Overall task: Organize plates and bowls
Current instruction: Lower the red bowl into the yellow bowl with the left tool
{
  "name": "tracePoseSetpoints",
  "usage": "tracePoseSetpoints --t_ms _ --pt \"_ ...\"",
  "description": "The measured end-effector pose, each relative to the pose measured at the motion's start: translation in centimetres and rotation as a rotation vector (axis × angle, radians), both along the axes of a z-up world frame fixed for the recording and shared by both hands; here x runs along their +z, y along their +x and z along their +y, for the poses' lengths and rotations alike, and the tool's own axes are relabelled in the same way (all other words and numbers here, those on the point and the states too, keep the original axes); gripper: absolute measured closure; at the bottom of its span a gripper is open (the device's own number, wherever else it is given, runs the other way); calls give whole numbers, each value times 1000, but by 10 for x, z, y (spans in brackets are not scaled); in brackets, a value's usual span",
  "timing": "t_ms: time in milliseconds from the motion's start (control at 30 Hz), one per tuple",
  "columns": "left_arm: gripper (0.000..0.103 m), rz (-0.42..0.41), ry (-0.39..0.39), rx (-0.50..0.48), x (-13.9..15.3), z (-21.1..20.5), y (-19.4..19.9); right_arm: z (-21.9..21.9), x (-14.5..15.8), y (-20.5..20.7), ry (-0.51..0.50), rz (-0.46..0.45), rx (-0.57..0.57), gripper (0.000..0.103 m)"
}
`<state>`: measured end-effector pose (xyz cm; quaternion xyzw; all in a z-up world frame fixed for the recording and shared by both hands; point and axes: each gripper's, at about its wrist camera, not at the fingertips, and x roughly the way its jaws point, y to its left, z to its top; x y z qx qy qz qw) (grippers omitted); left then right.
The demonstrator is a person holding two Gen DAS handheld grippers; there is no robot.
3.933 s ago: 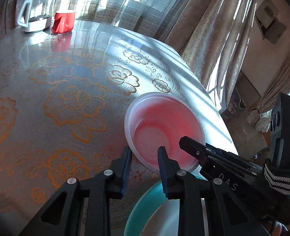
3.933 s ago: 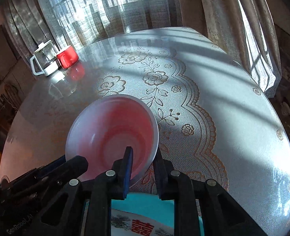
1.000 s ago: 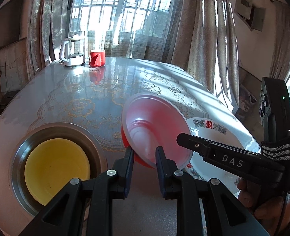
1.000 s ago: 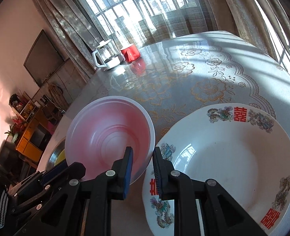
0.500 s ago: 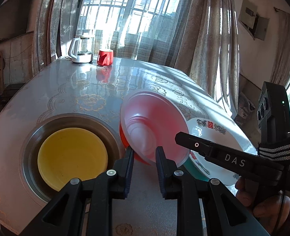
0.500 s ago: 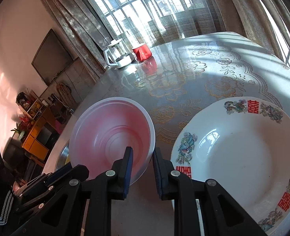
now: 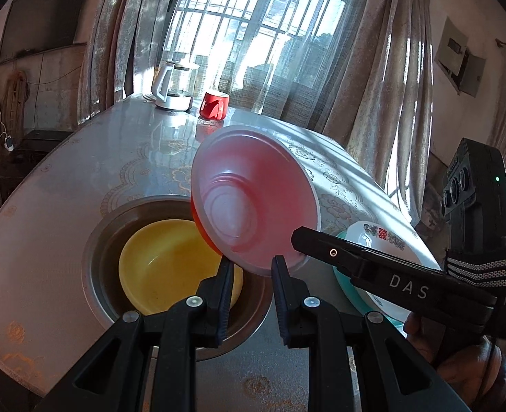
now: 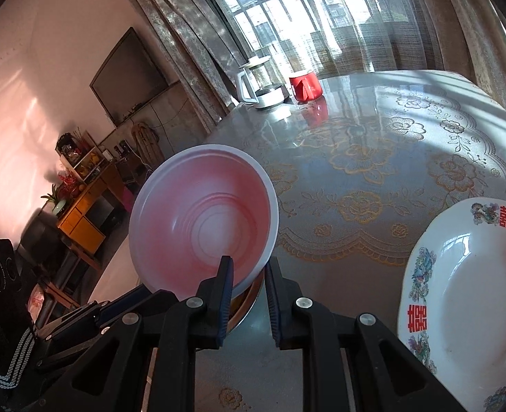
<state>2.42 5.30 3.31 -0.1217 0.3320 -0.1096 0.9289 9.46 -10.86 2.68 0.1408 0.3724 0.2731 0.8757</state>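
Observation:
A pink bowl [image 7: 253,199] with a white rim and red outside hangs tilted over the right edge of a metal basin [image 7: 95,267]. A yellow bowl [image 7: 170,261] lies in that basin. My left gripper [image 7: 251,267] is shut on the pink bowl's near rim. My right gripper [image 8: 248,267] grips the rim of the same bowl [image 8: 201,219] from the other side, its jaws closing tighter on it. It reaches in from the right [image 7: 301,240] in the left wrist view. A white patterned plate [image 8: 466,281] lies on the table at the right, stacked on a teal plate [image 7: 345,285].
A white kettle [image 7: 172,86] and a red mug [image 7: 213,104] stand at the table's far end by the curtained window. The round table [image 8: 356,171] carries a floral lace cover. A person's hand [image 7: 459,377] holds the right gripper. Furniture stands beyond the table's left edge.
Both grippers have carried the pink bowl leftward, away from the white plate and over the basin's edge. The bowl has tilted a little more. The yellow bowl stayed put.

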Motion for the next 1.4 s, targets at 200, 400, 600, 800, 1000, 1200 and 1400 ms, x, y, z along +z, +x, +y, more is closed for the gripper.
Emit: tracePoseSetpoints --t_ms 200,400,600,800,1000,1200,1400 --pt "80 18 -31 51 -5 19 -3 11 -1 -4 -4 4 34 86" --pt "80 28 -42 121 -9 40 -4 24 -4 -2 2 20 70 87" --pt "80 53 -33 190 -18 59 0 37 -15 3 -4 63 105 87" --pt "80 74 -20 198 -28 64 2 47 -28 9 -25 104 104 87" --pt "80 90 -25 182 -33 63 6 48 -31 9 -34 111 101 87" --pt "80 102 -17 190 -35 65 6 49 -37 12 -63 120 80 86" --pt "80 120 18 198 -39 63 9 63 -32 11 -175 81 99 84"
